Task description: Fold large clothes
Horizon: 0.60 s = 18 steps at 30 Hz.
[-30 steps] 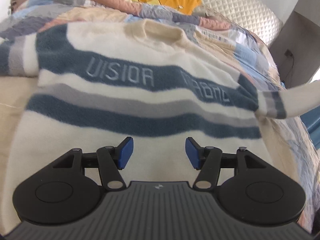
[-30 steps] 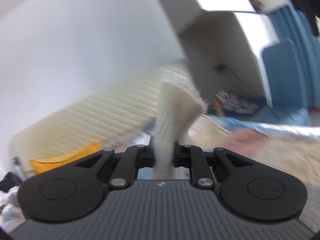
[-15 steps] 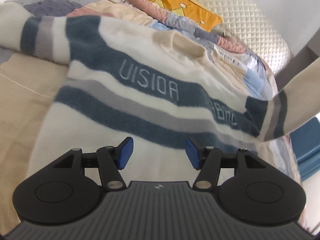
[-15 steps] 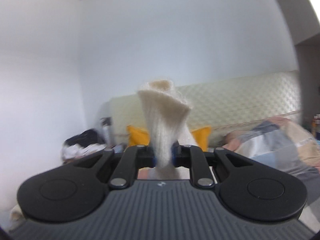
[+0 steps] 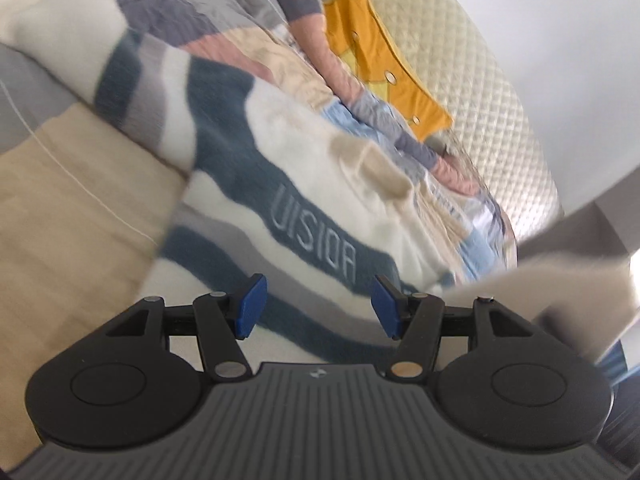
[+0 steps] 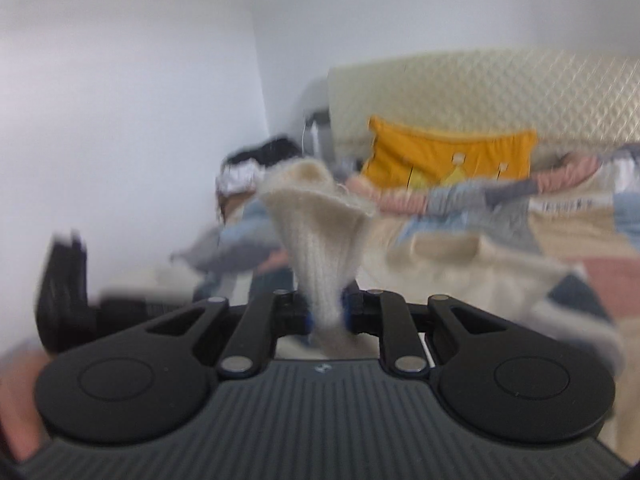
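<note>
Bed (image 5: 72, 216) under patchwork quilt (image 5: 240, 12), striped sweater (image 5: 304, 184) and yellow pillow (image 5: 384, 60) on top

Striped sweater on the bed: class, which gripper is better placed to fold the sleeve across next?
Right. The right gripper is already shut on the sleeve cuff, while the left gripper hangs open above the sweater.
</note>
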{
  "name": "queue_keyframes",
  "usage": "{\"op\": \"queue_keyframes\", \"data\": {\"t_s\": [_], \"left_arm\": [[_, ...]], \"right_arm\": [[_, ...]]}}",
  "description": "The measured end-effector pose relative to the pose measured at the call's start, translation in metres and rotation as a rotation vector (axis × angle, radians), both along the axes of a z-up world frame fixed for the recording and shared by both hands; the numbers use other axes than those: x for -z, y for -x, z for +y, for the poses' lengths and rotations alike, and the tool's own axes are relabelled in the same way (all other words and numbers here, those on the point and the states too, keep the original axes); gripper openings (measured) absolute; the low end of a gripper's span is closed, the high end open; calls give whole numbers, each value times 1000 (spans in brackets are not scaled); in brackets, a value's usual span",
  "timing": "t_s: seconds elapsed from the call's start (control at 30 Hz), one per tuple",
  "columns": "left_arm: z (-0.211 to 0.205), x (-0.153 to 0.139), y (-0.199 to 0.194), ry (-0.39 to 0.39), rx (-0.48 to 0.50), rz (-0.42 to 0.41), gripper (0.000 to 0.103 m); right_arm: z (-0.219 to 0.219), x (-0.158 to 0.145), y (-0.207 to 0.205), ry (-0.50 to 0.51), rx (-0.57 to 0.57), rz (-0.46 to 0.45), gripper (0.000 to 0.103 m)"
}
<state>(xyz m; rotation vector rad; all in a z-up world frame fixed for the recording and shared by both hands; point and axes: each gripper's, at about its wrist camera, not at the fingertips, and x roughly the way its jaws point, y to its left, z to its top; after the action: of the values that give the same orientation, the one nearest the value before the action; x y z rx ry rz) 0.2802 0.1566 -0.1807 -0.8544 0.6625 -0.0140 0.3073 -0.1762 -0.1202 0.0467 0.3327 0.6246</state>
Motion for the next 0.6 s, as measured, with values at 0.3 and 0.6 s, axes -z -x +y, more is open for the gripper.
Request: {"op": "queue_keyframes", "data": {"t_s": [0.3,0.6], "left_arm": [[14,6,2,46,14,-26,63],[-10,-13,9,-32,83,-144,63]], "right_arm": [[41,76,18,27,26,281,23],[25,55,44,41,-33,281,65]]}}
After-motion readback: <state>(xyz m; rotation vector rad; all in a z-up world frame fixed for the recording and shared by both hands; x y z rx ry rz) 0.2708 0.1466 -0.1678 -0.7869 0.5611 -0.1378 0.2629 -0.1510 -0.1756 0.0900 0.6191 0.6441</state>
